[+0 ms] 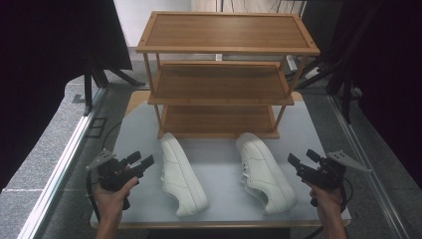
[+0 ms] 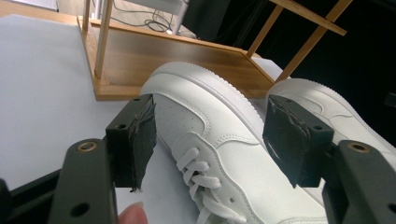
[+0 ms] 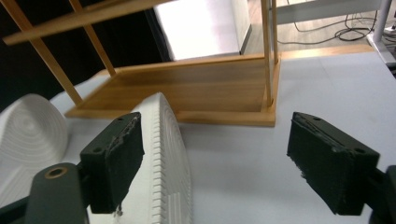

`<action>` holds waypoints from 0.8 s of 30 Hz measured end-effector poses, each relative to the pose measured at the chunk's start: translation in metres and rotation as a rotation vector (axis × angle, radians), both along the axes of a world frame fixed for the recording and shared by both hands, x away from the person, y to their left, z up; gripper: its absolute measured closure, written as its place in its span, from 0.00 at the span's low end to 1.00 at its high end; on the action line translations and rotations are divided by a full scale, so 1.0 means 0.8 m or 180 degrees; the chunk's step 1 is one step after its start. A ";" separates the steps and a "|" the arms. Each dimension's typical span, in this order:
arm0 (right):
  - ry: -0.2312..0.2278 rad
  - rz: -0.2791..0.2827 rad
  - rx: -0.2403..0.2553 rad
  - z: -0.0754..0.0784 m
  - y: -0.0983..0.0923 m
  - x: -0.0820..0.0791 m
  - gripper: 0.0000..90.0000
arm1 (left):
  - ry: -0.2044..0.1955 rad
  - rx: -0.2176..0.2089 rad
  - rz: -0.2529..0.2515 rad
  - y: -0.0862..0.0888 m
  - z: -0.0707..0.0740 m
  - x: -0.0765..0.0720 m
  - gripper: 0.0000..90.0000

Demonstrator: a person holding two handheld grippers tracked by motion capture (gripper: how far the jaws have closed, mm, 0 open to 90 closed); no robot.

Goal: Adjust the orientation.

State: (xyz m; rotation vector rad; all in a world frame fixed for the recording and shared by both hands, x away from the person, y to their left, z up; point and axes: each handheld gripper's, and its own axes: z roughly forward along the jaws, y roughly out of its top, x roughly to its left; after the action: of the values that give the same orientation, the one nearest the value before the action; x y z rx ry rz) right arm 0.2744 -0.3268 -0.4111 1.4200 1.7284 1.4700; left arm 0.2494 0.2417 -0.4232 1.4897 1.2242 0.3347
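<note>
Two smooth white leather sneakers lie on their sides on the grey table just before the slatted wooden rack: the left shoe beside the left gripper, the right shoe beside the right gripper. Both grippers stand wide apart, holding nothing, each aimed at its nearer shoe without touching.

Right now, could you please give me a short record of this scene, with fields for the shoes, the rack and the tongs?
left shoe: white, lying on its side on the table, toe toward the rack
right shoe: white, on its side beside it, apart
rack: wooden, three shelves, all bare
left tongs: open, holding nothing, left of the left shoe
right tongs: open, holding nothing, right of the right shoe
</note>
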 end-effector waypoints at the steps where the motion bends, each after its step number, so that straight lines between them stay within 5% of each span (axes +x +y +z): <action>1: -0.0020 -0.0006 0.0046 0.000 -0.001 -0.003 0.21 | -0.0004 0.0008 0.0000 0.000 -0.001 -0.001 0.39; 7: -0.0072 -0.0007 0.0042 0.002 0.002 -0.009 0.22 | 0.0091 0.0044 -0.0208 -0.006 -0.006 -0.004 0.41; 12: -0.0061 0.0083 -0.0088 0.001 0.018 -0.005 0.23 | 0.0046 0.0120 -0.0218 -0.006 0.002 -0.015 0.48; 17: -0.0073 0.0138 -0.0092 0.003 0.030 -0.005 0.25 | 0.0071 0.0189 -0.0100 0.002 0.005 -0.028 0.76; 24: 0.0017 0.0201 -0.0149 -0.005 0.038 -0.002 0.25 | 0.0073 0.0191 -0.0029 0.009 0.006 -0.037 0.94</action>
State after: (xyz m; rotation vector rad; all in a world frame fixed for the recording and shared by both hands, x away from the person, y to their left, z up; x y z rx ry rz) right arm 0.2729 -0.2965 -0.4147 1.3583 1.8143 1.4498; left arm 0.2198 0.2489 -0.4180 1.5540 1.2344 0.3517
